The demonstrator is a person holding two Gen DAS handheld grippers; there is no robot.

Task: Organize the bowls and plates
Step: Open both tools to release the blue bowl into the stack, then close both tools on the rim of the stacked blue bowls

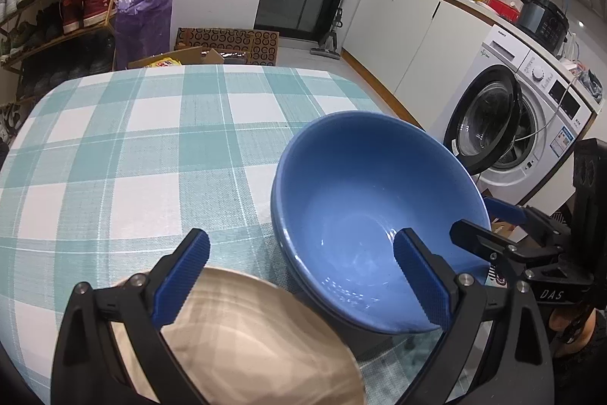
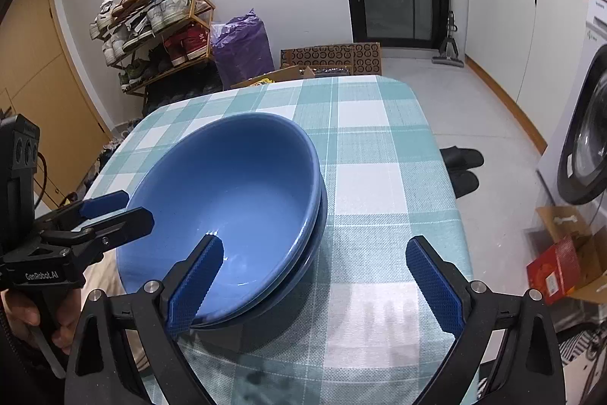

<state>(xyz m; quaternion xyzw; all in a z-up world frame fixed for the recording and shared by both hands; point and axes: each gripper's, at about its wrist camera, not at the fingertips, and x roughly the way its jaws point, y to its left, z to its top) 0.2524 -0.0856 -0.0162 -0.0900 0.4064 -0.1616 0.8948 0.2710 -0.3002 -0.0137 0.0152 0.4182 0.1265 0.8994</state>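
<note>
A blue bowl [image 1: 364,200] sits nested in a second blue bowl [image 2: 316,241] on the teal checked tablecloth [image 1: 132,158]. It also shows in the right wrist view [image 2: 235,200]. A beige plate [image 1: 242,340] lies at the near edge beside the bowls. My left gripper [image 1: 303,276] is open, one finger over the plate, the other over the bowl's near rim. My right gripper [image 2: 322,287] is open; its left finger reaches inside the bowl's near rim, its right finger is over the cloth. Each gripper shows in the other's view, the right [image 1: 489,226] and the left [image 2: 114,211].
A washing machine [image 1: 523,124] with its door open stands to the right of the table. A shoe rack [image 2: 155,25], a purple bag [image 2: 242,48] and cardboard boxes [image 2: 330,59] stand beyond the far edge. Black slippers [image 2: 461,166] lie on the floor.
</note>
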